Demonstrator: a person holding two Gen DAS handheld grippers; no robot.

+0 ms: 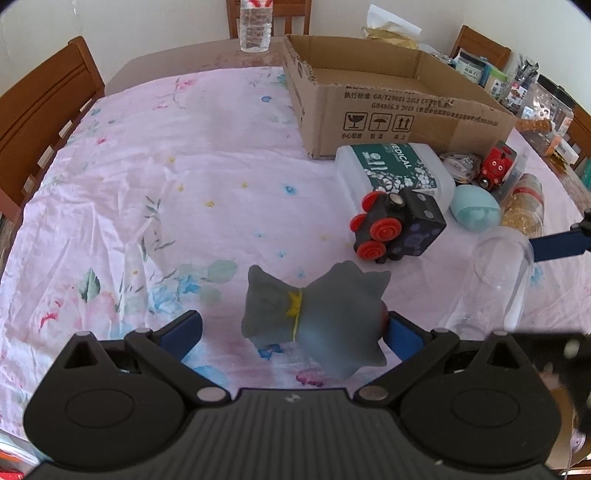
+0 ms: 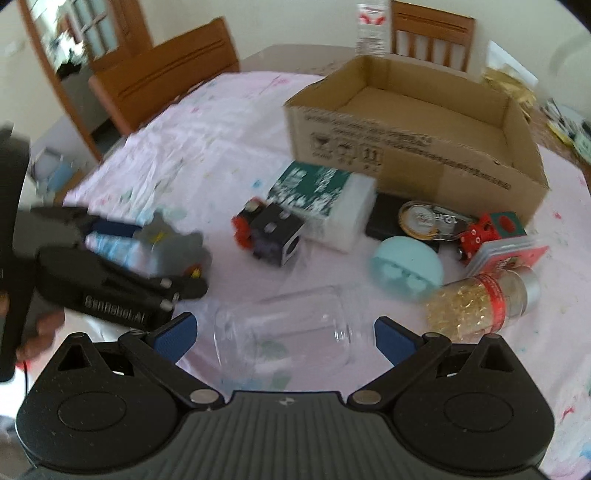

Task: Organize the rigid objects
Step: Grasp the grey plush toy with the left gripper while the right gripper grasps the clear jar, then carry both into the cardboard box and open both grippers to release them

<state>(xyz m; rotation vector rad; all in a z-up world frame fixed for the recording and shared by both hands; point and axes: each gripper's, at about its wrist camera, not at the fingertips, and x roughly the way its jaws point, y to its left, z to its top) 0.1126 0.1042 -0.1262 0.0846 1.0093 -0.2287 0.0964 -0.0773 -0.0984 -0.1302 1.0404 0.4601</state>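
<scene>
A grey toy figure with a yellow collar lies on the pink floral cloth between the fingers of my left gripper. That gripper is open: the toy rests near the right finger, and a gap shows on the left side. In the right wrist view the same grey toy figure sits inside the left gripper's jaws. A clear glass jar lies on its side between the wide-spread fingers of my right gripper, which is open. An open cardboard box stands at the back right.
Beside the cardboard box lie a black toy train, a white medical container, a teal egg shape, a red toy train and a jar of gold bits. A water bottle and wooden chairs ring the table.
</scene>
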